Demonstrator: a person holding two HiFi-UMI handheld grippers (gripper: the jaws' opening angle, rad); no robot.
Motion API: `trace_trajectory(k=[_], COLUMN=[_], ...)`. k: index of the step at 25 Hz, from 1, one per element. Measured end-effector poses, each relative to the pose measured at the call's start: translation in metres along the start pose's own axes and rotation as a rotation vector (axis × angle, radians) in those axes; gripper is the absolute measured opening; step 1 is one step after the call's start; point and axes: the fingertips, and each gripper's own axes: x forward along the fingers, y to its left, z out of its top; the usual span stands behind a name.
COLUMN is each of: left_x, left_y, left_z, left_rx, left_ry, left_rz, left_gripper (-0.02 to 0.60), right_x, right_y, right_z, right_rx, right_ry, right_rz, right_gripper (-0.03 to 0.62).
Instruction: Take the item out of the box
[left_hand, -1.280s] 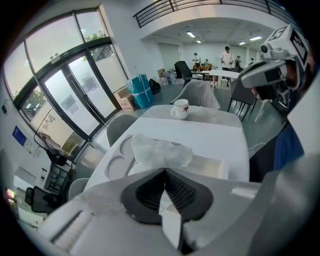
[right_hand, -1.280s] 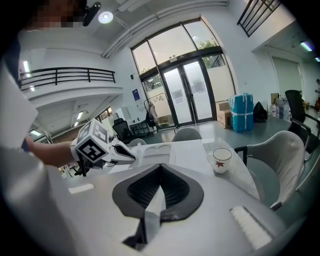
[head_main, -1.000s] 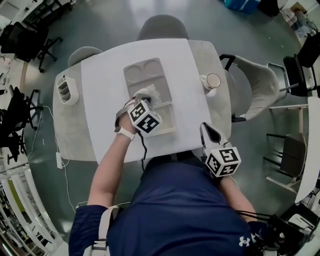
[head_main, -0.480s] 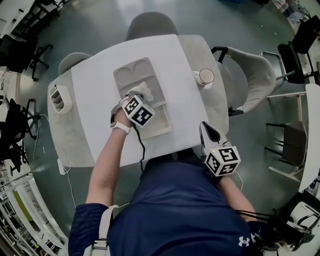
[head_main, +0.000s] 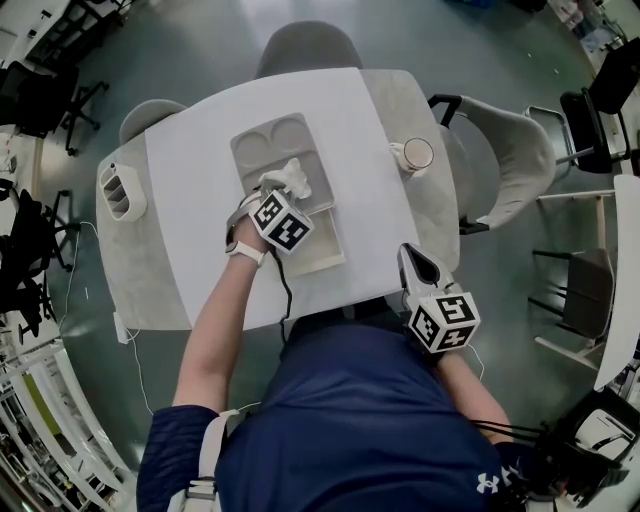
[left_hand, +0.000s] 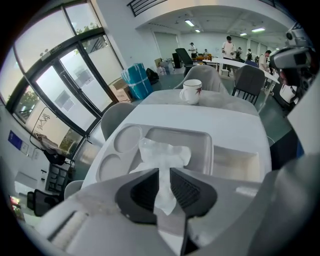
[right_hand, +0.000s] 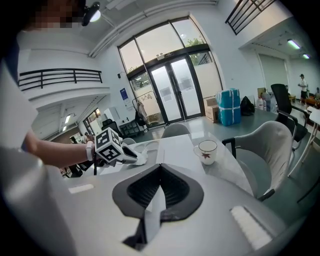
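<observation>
Jaws of the left gripper (left_hand: 163, 175) have just been opened partway, with a crumpled tissue (left_hand: 165, 152) left loose in the gap.
The tissue is seen draped in the big compartment of the grey divided tray (left_hand: 202, 137), just past the open white box (left_hand: 240, 162), and isn't visibly pinched. The right gripper (right_hand: 160, 167) is seen shut on nothing, well apart from the mug (right_hand: 206, 150).

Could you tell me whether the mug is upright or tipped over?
Upright: the mug stands on its base, its opening facing up.
</observation>
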Motion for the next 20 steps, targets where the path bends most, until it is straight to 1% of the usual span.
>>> trace_trajectory(k=[1, 2, 4, 6, 7, 9, 13, 16, 20], left_x=[-0.002, -0.004, -0.010, -0.020, -0.027, -0.046, -0.093, -0.127, -0.170], left_y=[0.002, 0.004, 0.006, 0.007, 0.009, 0.015, 0.030, 0.039, 0.043], left_z=[0.000, -0.001, -0.003, -0.001, 0.003, 0.013, 0.029, 0.034, 0.036], left_rx=[-0.012, -0.023, -0.046, -0.072, -0.088, -0.125, -0.180, -0.204, -0.223], left_ry=[-0.005, -0.010, -0.022, -0.052, -0.080, -0.165, -0.342, -0.431, -0.522], left_rz=[0.010, 0.019, 0.033, 0.047, 0.060, 0.099, 0.207, 0.279, 0.366], left_gripper=[0.093, 0.109, 0.117, 0.120, 0.120, 0.120, 0.120, 0.120, 0.120], right_x=[0.001, 0.001, 0.003, 0.005, 0.005, 0.007, 0.011, 0.016, 0.021], right_y=[0.001, 0.002, 0.005, 0.008, 0.009, 0.012, 0.021, 0.031, 0.045], right_z=[0.000, 0.000, 0.001, 0.003, 0.004, 0.007, 0.010, 0.012, 0.017], right_rx=[-0.003, -0.006, -0.016, -0.027, -0.031, -0.040, -0.059, -0.077, -0.111], right_ry=[0.001, 0.003, 0.004, 0.005, 0.006, 0.006, 0.007, 0.009, 0.002], right_rz=[0.003, 0.007, 0.019, 0.031, 0.037, 0.050, 0.084, 0.115, 0.158], right_gripper=[0.002, 0.002, 0.002, 0.002, 0.002, 0.002, 0.002, 0.002, 0.002])
